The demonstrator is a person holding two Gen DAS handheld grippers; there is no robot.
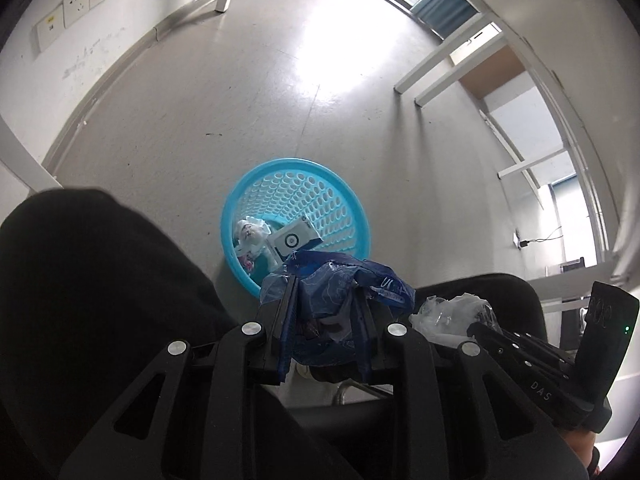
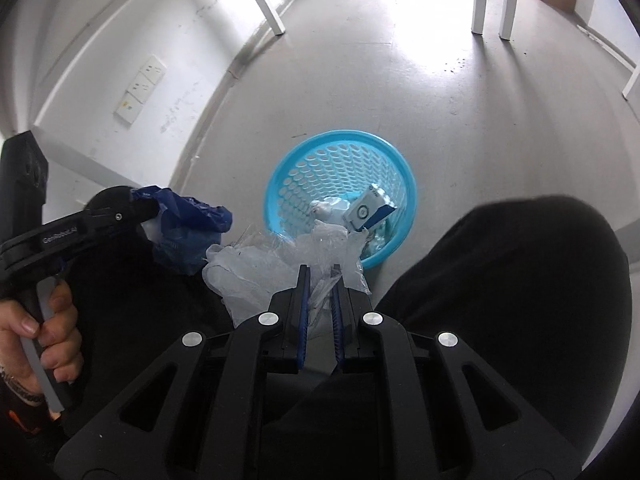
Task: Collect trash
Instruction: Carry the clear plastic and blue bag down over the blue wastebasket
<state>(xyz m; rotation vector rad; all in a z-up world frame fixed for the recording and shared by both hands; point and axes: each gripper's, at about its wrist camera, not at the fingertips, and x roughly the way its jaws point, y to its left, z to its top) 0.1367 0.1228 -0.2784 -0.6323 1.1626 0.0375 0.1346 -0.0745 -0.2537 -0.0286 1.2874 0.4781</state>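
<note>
Basket (image 2: pixel 340 136) is the landmark: a blue perforated bin standing upright on the floor, already holding a small white and blue box (image 2: pixel 370 212) and some crumpled white waste (image 1: pixel 250 232). Both grippers hang above its near rim, on the person's side of it. The left gripper (image 1: pixel 326 304) is clamped on a dark blue plastic wrapper (image 1: pixel 328 292), whose loose end spills forward past the fingertips toward the basket's near edge. The right gripper (image 2: pixel 320 284) is pinched on a clear plastic bag (image 2: pixel 256 268), which bunches out ahead of it and to its left; its front folds appear to overlap the rim. From the right wrist view the right gripper seems the nearer of the two to the opening, the left one sitting further off to the side. Judging by this, each load needs only a short carry forward over the rim before release.
</note>
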